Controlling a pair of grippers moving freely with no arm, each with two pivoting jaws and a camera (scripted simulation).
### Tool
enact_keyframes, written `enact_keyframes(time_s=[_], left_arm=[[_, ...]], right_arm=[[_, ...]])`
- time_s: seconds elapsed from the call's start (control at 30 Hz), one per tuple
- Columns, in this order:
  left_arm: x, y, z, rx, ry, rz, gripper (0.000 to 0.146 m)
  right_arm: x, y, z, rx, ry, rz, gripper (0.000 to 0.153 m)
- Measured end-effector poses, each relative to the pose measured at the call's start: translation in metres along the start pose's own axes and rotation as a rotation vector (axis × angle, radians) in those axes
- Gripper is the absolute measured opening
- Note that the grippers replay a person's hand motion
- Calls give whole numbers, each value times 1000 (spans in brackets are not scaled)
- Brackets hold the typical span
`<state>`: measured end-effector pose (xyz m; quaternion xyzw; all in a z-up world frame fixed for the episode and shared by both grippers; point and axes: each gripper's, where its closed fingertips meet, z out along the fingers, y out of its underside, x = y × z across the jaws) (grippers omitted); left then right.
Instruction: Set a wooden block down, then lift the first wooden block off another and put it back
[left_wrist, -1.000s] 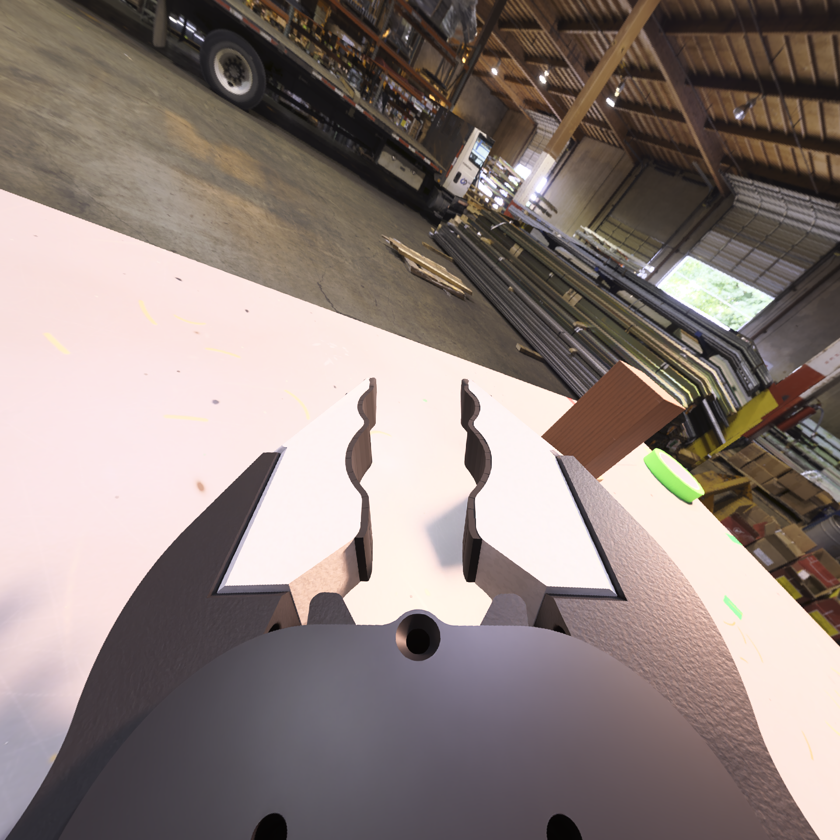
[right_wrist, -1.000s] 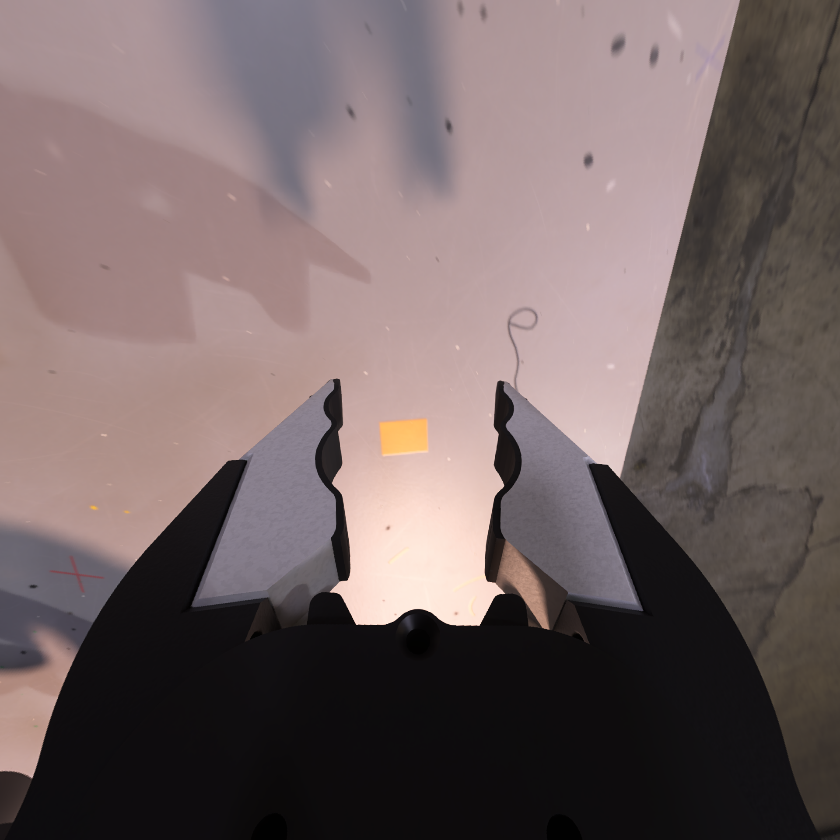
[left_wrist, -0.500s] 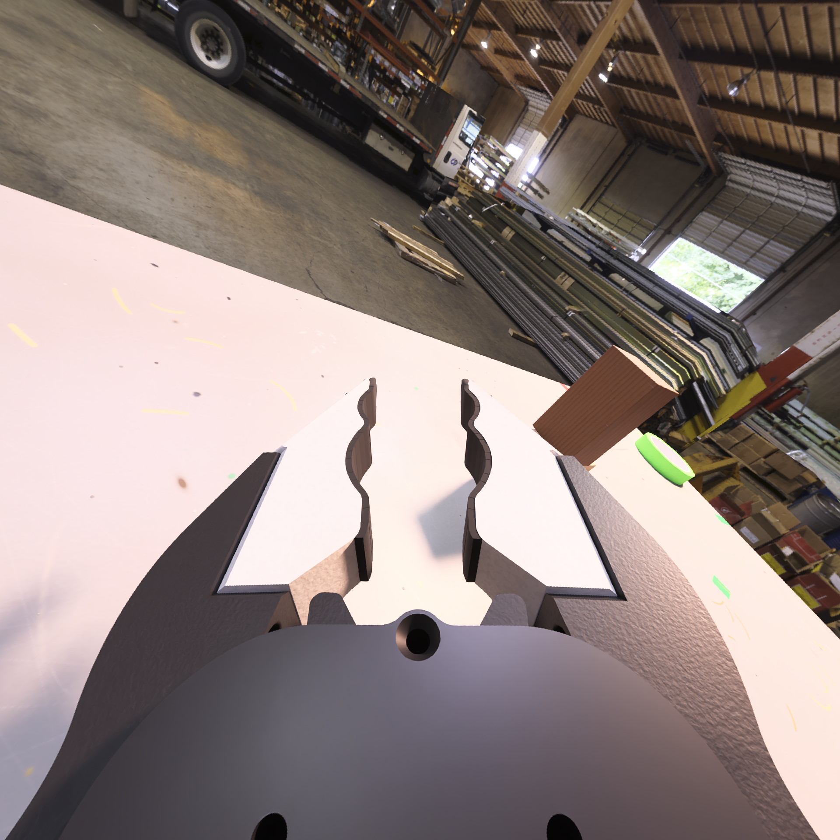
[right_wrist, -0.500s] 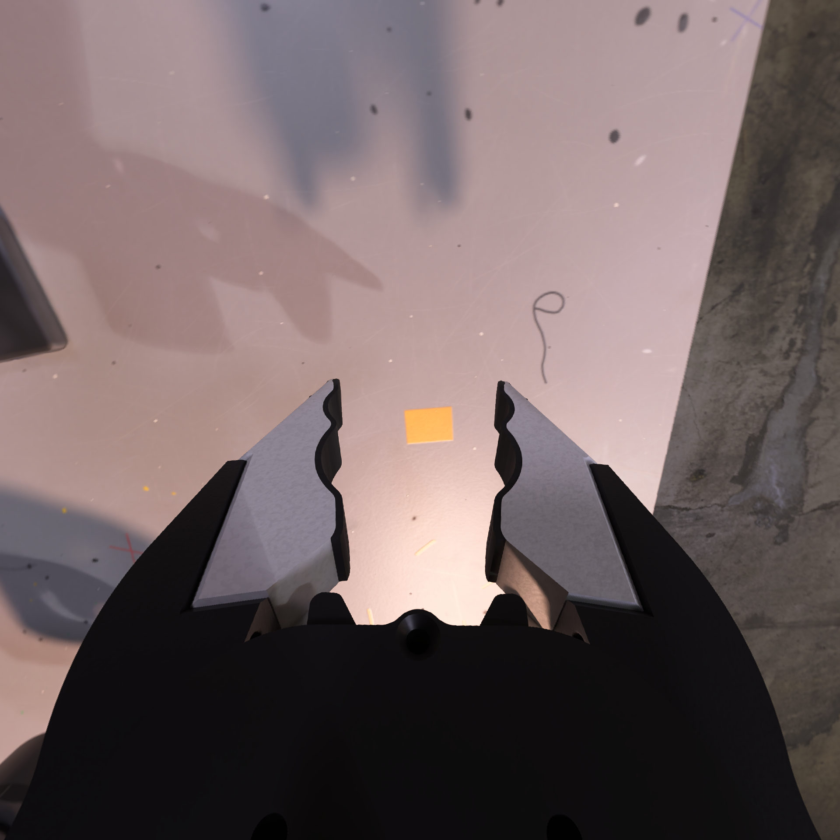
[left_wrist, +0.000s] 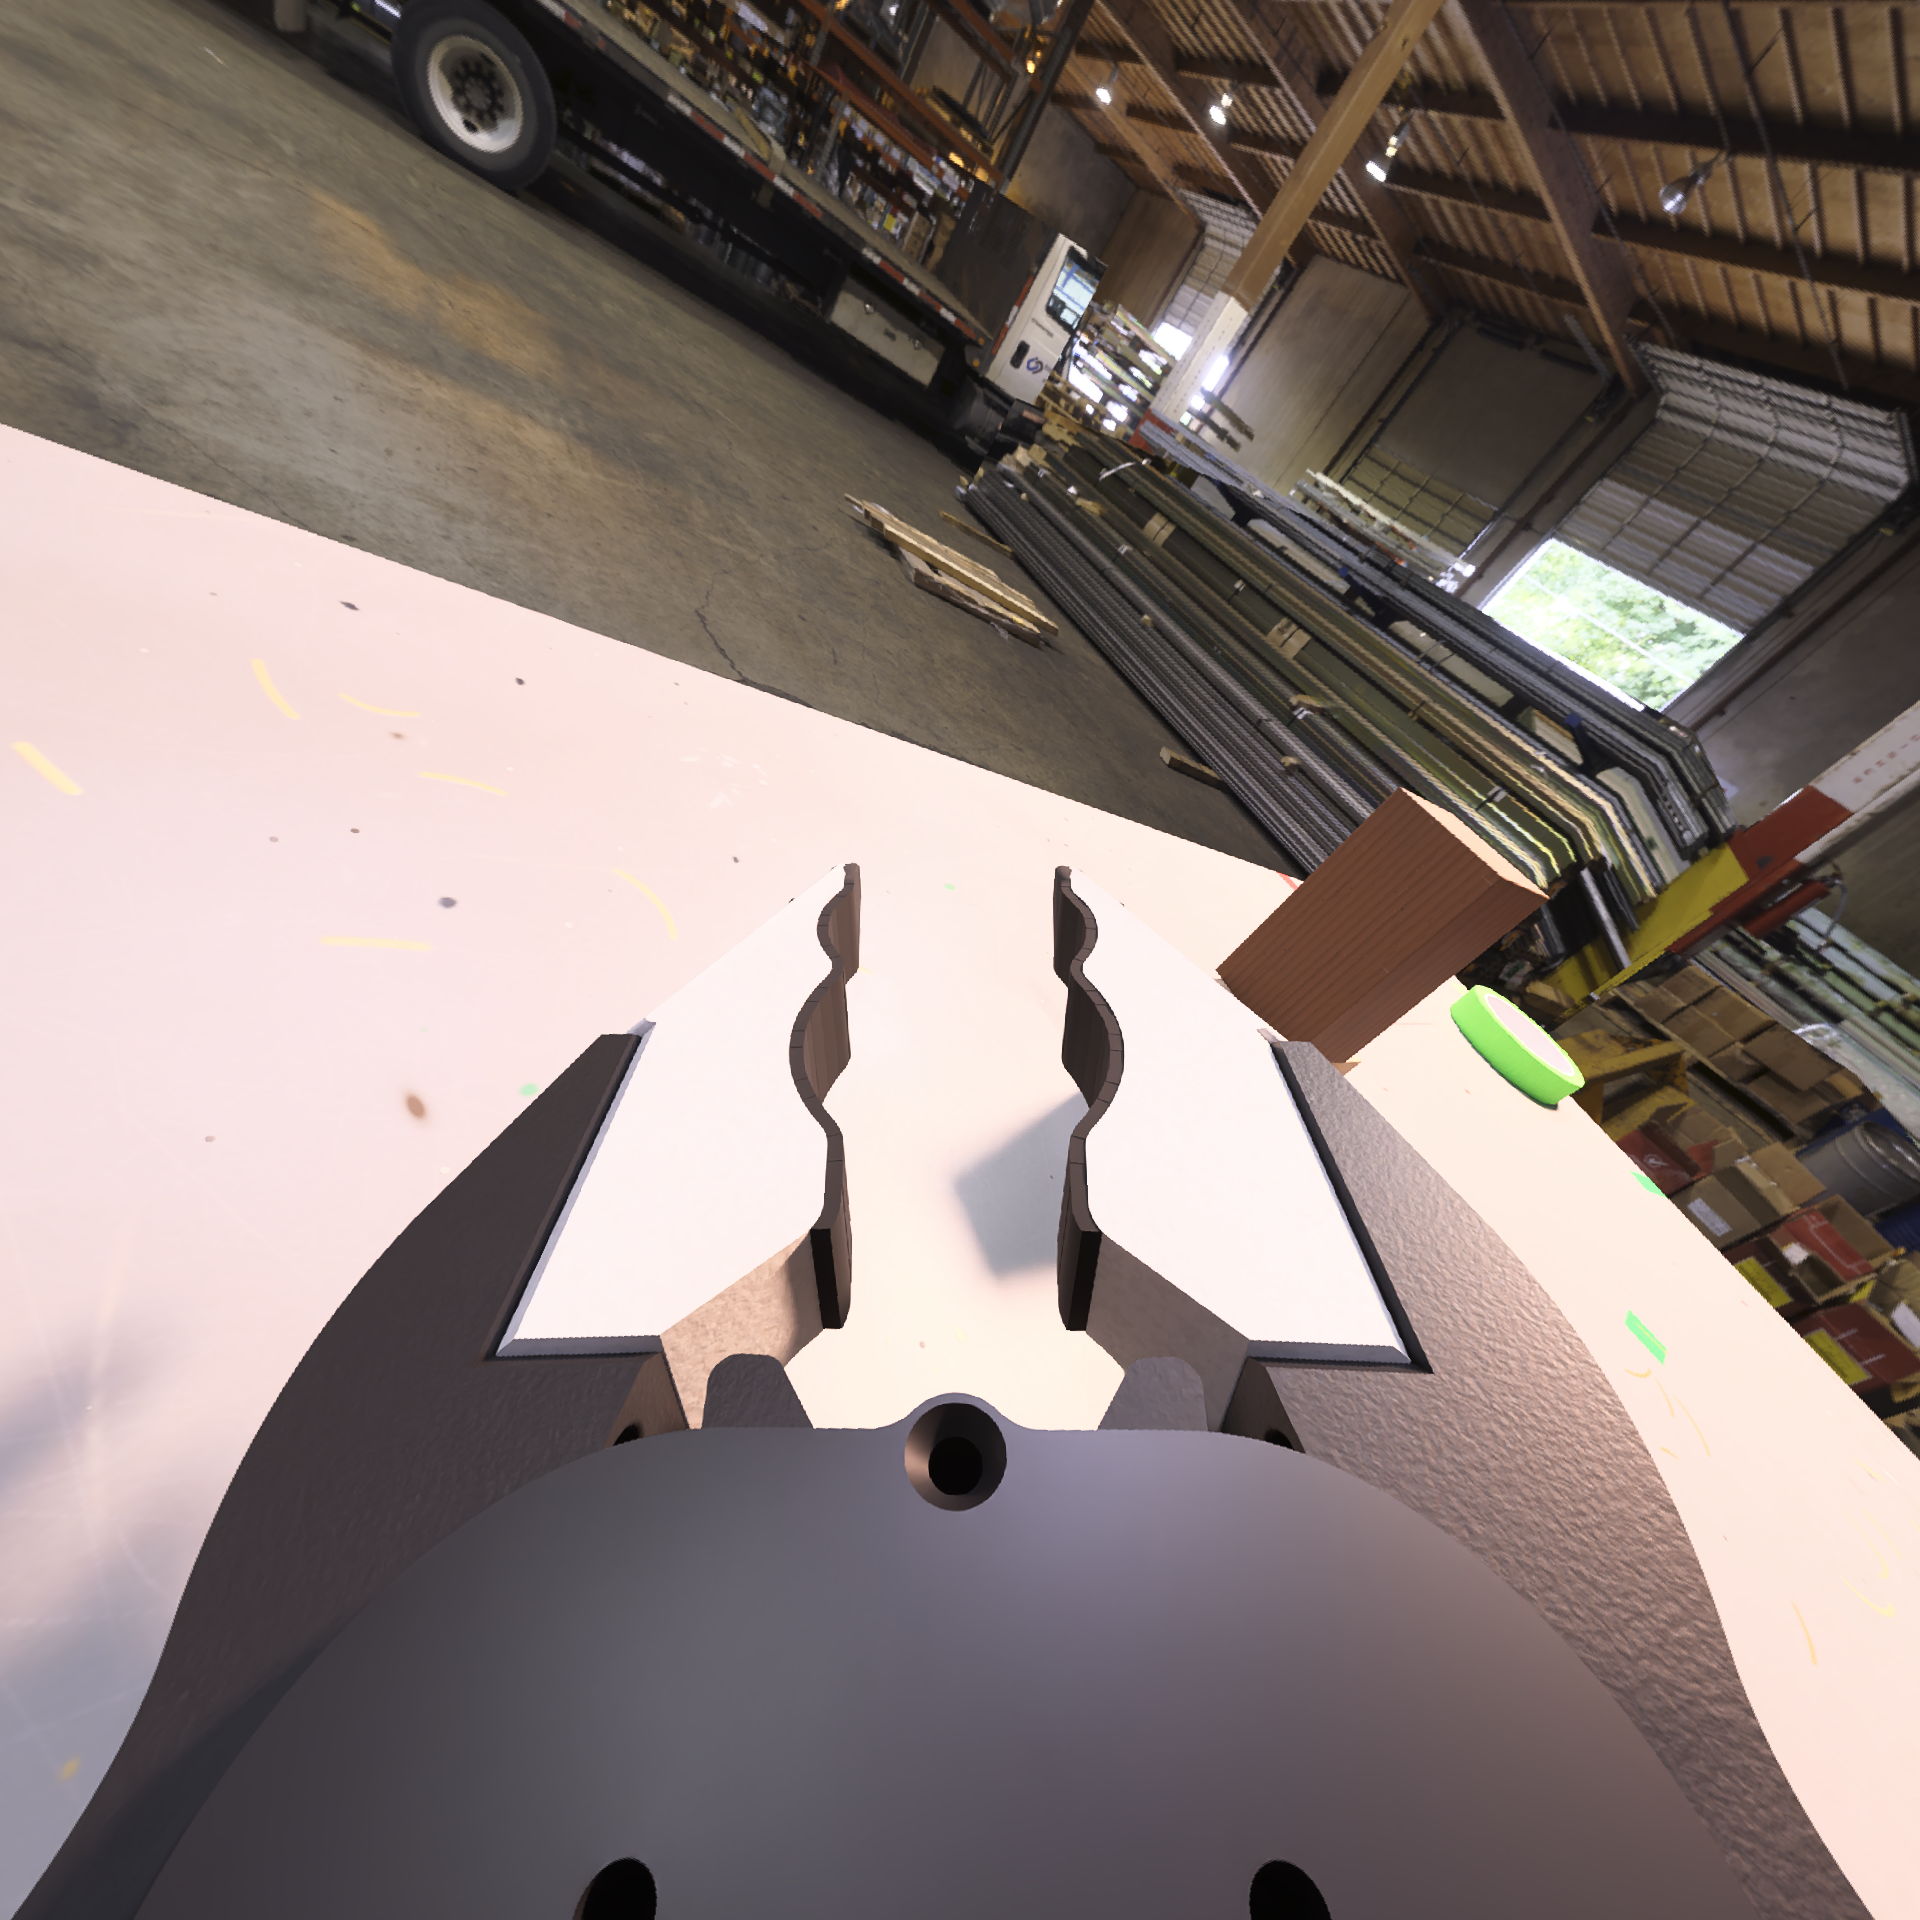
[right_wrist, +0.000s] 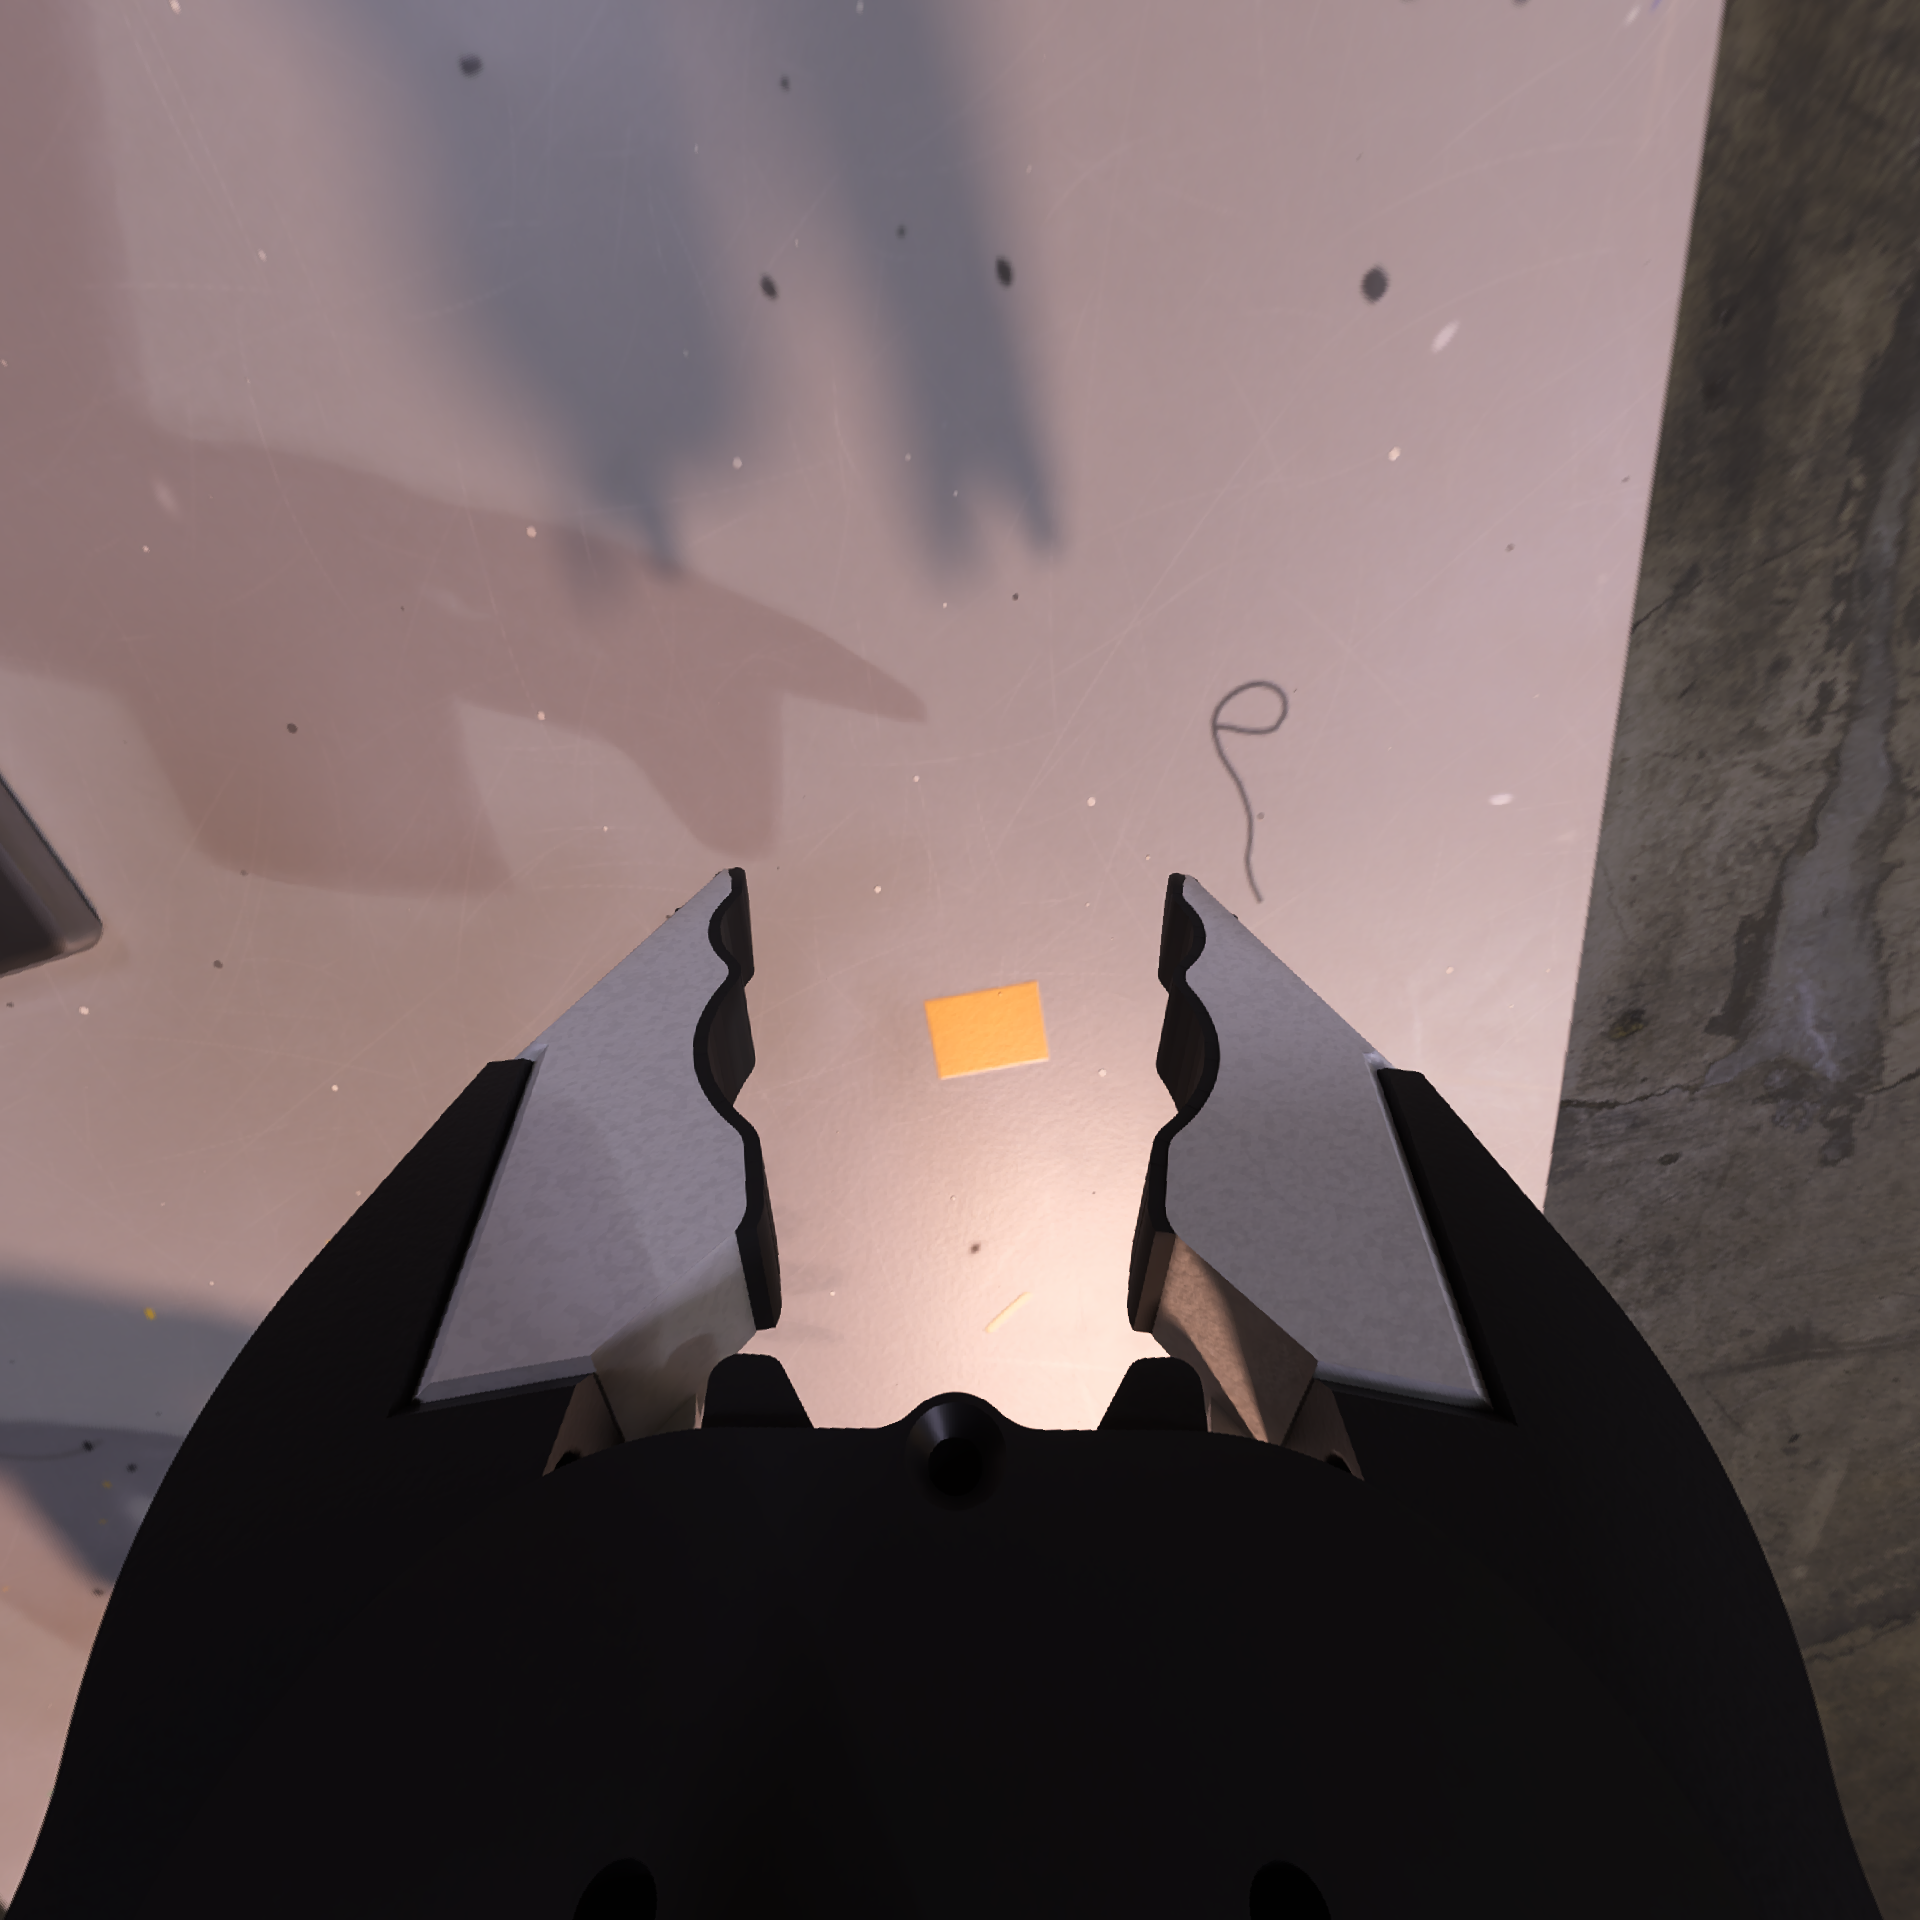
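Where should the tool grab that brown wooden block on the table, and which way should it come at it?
Probably across its two flat side faces. The wooden block sits on the table near the far edge, ahead and to the right of the open left tool, with a green tape roll beside it. Coming from above, jaws either side of it, should also keep clear of the roll.

Ahead and to the right of the left gripper (left_wrist: 954, 883), a wooden block (left_wrist: 1371, 935) stands on the table (left_wrist: 312, 935) near its far edge, with a roll of tape (left_wrist: 1519, 1044) just beyond it to the right (block and roll apart). Between the fingers of the right gripper (right_wrist: 951, 883) a small square patch (right_wrist: 985, 1030) lies flat on the table, and the table's edge runs along the gripper's right.
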<state>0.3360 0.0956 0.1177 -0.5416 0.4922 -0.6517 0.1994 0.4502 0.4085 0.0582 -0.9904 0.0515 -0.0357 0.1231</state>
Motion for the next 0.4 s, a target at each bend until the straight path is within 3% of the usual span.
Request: enact_keyframes(time_s=[0.4], left_arm=[[1, 1, 2, -10, 4, 5, 37]], right_arm=[[-16, -2, 4, 24, -69, 56, 80]])
